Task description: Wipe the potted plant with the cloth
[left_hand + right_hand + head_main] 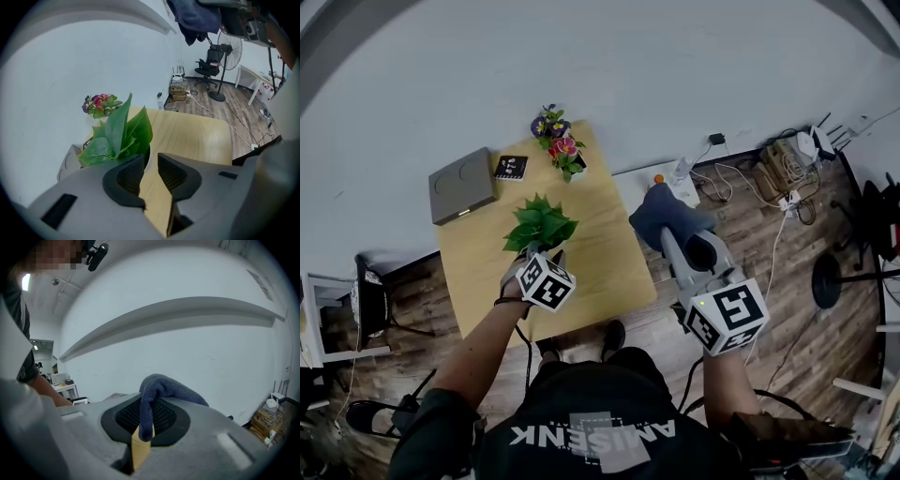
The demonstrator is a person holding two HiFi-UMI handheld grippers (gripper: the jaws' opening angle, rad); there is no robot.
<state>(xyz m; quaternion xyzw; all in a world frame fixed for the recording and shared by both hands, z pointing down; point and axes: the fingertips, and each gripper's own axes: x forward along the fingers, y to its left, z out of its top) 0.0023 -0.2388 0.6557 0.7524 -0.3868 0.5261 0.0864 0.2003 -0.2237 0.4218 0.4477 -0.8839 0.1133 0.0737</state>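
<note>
Light-wood table (609,253): your open L gripper (150,161) by green leafy potted plant (119,136), so steady its base; R gripper (146,414) clamps dark-blue cloth (174,387).

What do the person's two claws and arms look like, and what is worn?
Both the left claw and the right claw have grey bodies with black ribbed pads. Each carries a white cube with black square markers. A black cable hangs from the left one. The person wears a black short-sleeved shirt with white letters.
</note>
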